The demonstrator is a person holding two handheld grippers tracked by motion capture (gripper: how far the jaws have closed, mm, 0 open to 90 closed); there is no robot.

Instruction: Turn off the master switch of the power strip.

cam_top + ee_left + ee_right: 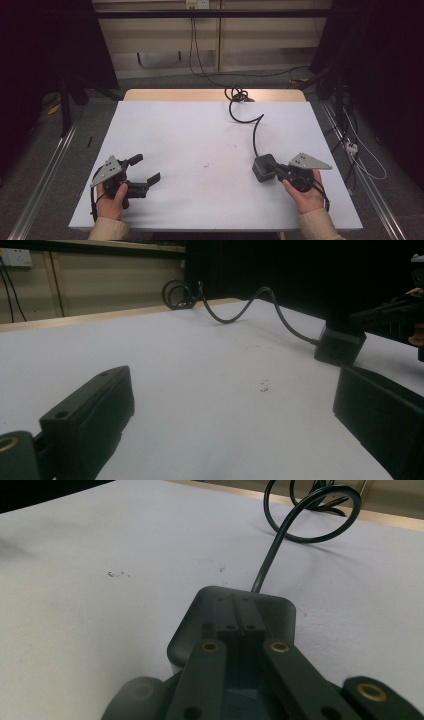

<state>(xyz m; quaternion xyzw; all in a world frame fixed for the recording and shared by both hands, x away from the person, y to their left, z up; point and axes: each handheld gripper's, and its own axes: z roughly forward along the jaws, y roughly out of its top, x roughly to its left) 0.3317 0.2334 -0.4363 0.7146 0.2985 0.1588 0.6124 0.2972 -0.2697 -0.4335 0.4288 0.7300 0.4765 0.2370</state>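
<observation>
Covering nearly the whole table (pixel 200 135) is a pale, matte sheet, bare apart from a few tiny dark specks near its middle; a strip of light wood shows at the far edge. Beyond it lie grey floor, loose wires, a pale wall panel with a socket, and dark curtains at both sides.

At the near edge the left claw (pixel 144 170) rests low on the sheet, its jaws spread wide with nothing between them. The left hand (pixel 111 200) wraps the handle from behind, sleeve at the table's rim. The right claw (pixel 272 169) has its jaws brought together, their tips lying over the top of a dark power adapter (pixel 262 167) at the right of the table; whether they pinch it I cannot tell. The right hand (pixel 306 192) holds that handle from below.

The right claw's view shows the closed tips meeting above the adapter's rounded top. The left claw's view gives the block side-on, standing on the sheet. Its black cable (pixel 256 127) snakes away to a coil (pixel 236 93) at the far edge.
</observation>
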